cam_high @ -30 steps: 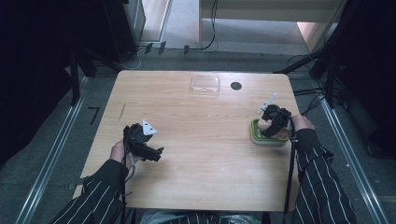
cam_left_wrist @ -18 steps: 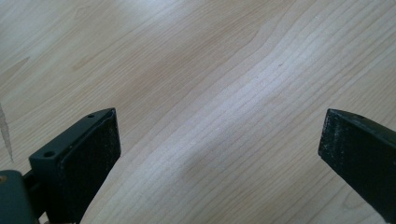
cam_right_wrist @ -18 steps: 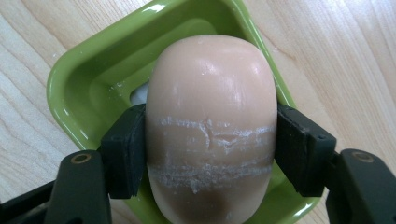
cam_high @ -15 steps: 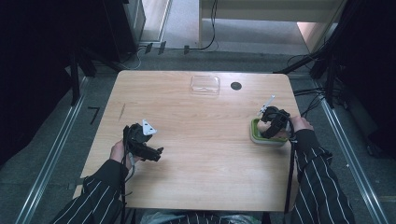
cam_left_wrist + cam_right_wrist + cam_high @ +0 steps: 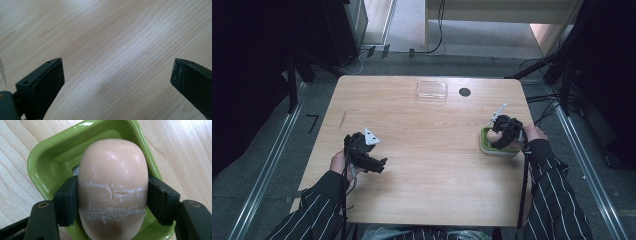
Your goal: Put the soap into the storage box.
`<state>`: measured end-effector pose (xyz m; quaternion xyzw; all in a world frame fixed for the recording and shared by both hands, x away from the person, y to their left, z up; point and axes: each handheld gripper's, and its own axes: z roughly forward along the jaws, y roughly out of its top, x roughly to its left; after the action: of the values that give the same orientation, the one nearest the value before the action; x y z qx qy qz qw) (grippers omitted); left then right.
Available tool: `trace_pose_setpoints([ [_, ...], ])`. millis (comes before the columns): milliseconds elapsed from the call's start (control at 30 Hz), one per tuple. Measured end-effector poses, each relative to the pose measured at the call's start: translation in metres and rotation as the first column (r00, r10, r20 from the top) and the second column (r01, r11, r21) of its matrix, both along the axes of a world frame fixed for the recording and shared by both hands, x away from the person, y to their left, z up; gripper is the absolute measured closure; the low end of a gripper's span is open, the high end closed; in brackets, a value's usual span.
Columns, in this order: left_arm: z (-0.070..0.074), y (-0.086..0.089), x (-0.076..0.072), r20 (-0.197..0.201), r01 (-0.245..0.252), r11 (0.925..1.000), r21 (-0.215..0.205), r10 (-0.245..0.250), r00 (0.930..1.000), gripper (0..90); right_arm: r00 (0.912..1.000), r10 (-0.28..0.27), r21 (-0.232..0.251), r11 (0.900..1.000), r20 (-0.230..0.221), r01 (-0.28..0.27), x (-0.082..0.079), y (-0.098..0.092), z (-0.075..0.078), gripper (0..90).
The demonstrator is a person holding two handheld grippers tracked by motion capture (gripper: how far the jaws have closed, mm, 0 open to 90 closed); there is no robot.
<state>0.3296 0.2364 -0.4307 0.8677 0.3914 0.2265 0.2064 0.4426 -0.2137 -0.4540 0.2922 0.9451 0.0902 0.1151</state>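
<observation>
Here the bar of soap (image 5: 113, 190), pale peach and rounded, sits in a green dish (image 5: 45, 157) at the right side of the surface (image 5: 432, 150), toward the near edge. The right hand-held gripper (image 5: 113, 200) has its two black jaws pressed against the soap's long sides, so the bar is clamped across its width; white scuffed bands run across the soap at the level of the pads (image 5: 68, 200). The bar looks to be low inside the dish, with the green rim showing around it on the far side and on both flanks.

Against the high view of a second ago, nothing has visibly shifted: the right hand-held gripper (image 5: 504, 134) is in the same spot over the dish (image 5: 486, 146), and the left one has not moved either. My reading is that the grip on the soap is settled and the lift out of the dish has not begun, so the work is at the point between grasping and raising.

The left hand-held gripper (image 5: 371, 161) rests at the near left of the surface, well apart from the dish. Its jaws stand wide apart over bare wood (image 5: 110, 50), holding and touching nothing.

At the far side, near the middle, lies a clear plastic tray (image 5: 431, 90), and just right of it a small dark round hole (image 5: 464, 92).
</observation>
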Motion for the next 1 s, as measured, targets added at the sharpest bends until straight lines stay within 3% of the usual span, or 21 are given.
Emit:
trace_pose_setpoints([
  [400,0.0,0.002,-0.001,0.0,-0.006,1.0,-0.002,0.006,1.0,0.0,1.0,0.001,0.001,1.0,-0.004,-0.001,0.002,0.0,0.0,31.9],
  [800,0.0,0.001,-0.001,0.0,-0.004,1.0,-0.001,0.004,1.0,0.0,0.9993,-0.034,0.029,0.999,0.015,0.033,0.0,-0.008,0.011,19.2],
  [1000,0.001,0.003,-0.001,0.002,-0.006,1.0,-0.003,0.006,1.0,0.0,0.9946,-0.079,0.07,0.995,0.066,0.075,-0.004,-0.009,0.024,15.1],
])
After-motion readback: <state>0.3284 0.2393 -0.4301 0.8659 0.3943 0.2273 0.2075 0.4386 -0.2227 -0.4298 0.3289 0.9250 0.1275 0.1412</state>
